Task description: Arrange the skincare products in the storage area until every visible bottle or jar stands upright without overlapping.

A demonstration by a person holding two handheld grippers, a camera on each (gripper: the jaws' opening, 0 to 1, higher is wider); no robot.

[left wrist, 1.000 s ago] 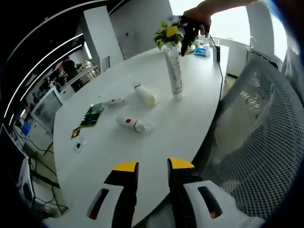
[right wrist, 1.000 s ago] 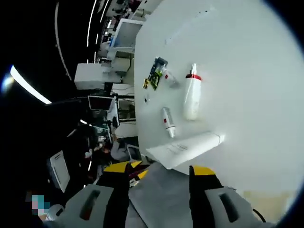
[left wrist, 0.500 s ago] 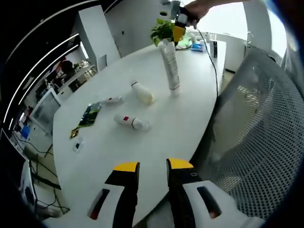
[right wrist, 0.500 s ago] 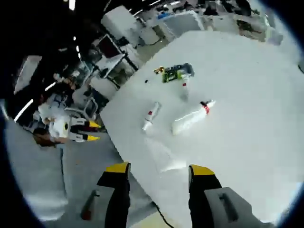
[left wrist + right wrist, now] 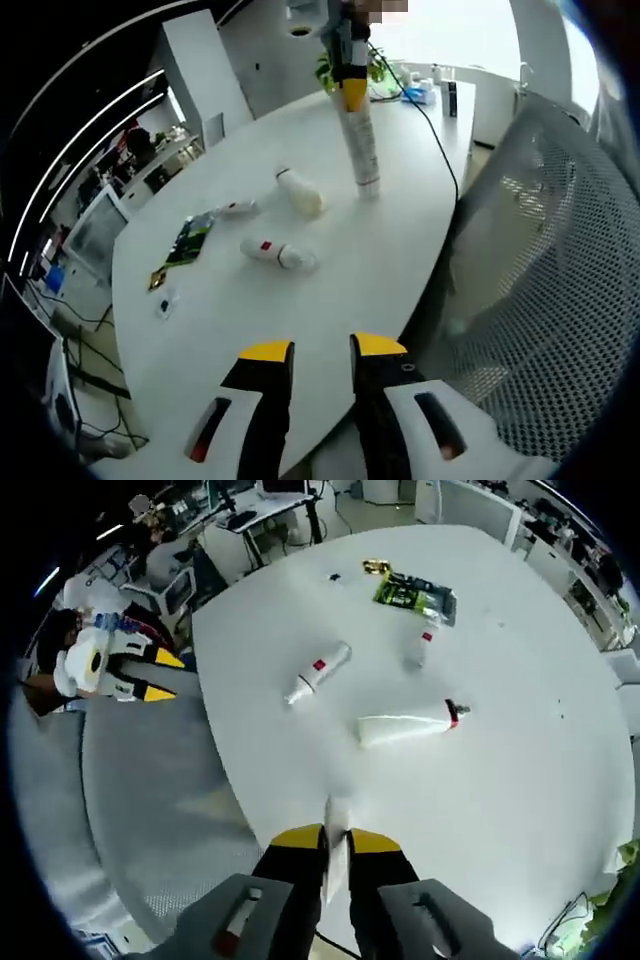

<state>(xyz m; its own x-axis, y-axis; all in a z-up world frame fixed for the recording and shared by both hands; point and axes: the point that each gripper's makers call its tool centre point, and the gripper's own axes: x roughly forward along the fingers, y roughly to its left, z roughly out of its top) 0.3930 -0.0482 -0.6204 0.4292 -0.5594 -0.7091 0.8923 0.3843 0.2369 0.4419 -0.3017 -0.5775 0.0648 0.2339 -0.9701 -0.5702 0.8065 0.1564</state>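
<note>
Left gripper [image 5: 320,352] hangs off the near edge of the white table [image 5: 330,300], jaws narrowly parted, nothing between them. Beside it, off the table's right edge, a mesh chair [image 5: 540,290].

Nearest item on the table: small white bottle with red label [image 5: 280,257], lying flat, long axis roughly parallel to the near edge. Just beyond it, white bottle with red collar [image 5: 303,195], also flat, long axis running away toward the far side. To its left, small tube [image 5: 240,211] lying flat, next to a green sachet [image 5: 192,242] near the left edge.

Farther out, toward the right edge: tall white tube [image 5: 360,140] standing upright on its cap. Right gripper [image 5: 336,836] is clamped on the tube's crimped top end, seen from above in the right gripper view.

Judgement: tube is upright; three items remain lying. The left gripper is the free one and nearer the red-label bottle, which lies straight ahead of its jaws, crosswise to them. Open table surrounds each lying item, so room to stand them without overlap. Risk: tall tube is narrow-based and may topple on release.
</note>
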